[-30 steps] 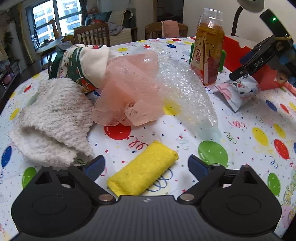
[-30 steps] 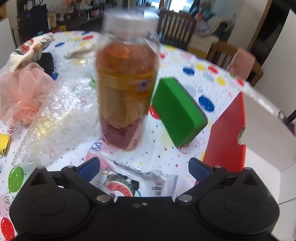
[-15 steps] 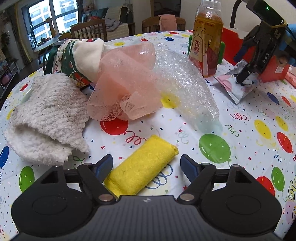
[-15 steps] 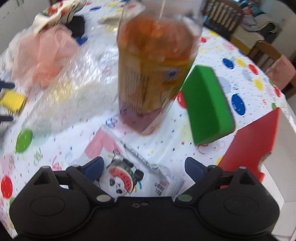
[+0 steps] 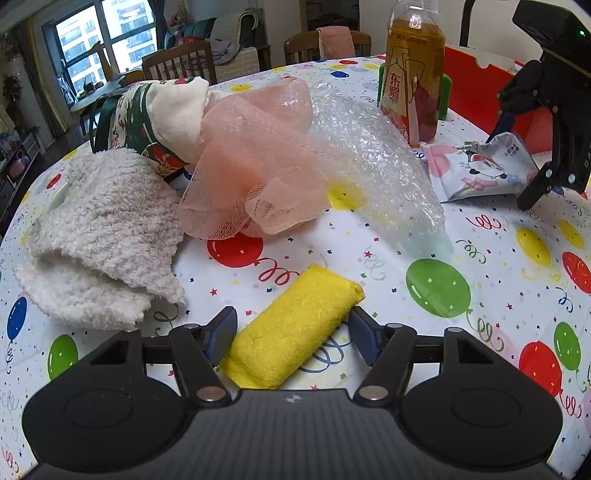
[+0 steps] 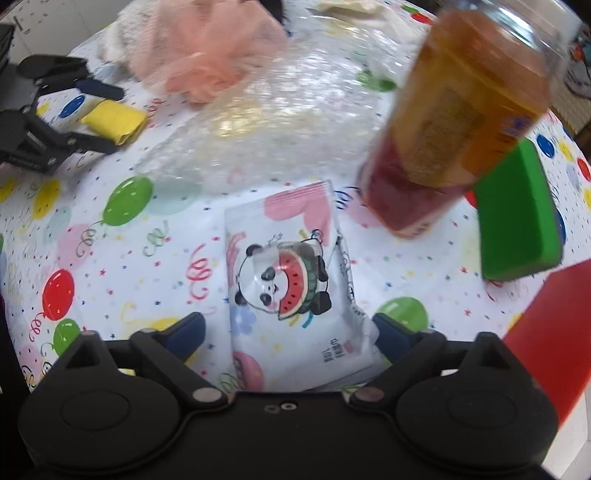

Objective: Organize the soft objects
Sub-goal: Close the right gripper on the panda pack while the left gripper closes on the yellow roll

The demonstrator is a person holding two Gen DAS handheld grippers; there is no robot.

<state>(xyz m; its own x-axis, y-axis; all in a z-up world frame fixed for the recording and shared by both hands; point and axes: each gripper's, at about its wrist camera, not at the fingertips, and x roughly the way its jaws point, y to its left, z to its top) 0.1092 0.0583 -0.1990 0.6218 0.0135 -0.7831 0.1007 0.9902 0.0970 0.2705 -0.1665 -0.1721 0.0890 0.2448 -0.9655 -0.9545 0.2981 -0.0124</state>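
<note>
Low in the left wrist frame, the left gripper (image 5: 291,328), its fingers (image 5: 221,332) just narrowing without yet pressing, straddles the soft, light yellow cloth roll (image 5: 295,325), best pinched across its middle, while the right gripper (image 6: 291,332) stays wide over the crinkly, slippery tissue pack (image 6: 291,280).

bottle (image 6: 461,122) blurred, cap cut off, red box (image 5: 476,88) half-hidden

Daylight comes through a tall window (image 5: 107,40) at the far left of the room I am working in, with apartment blocks visible beyond the glass. My round table (image 5: 517,280) wears a white cloth printed with balloons and streamers. Wooden dining chairs stand behind it: one slat-backed (image 5: 181,61), another draped with a pink cloth (image 5: 334,42). A sofa (image 5: 225,44) heaped with fabrics sits against the pale far wall (image 5: 373,14), beside a dark doorway (image 5: 328,14).
</note>
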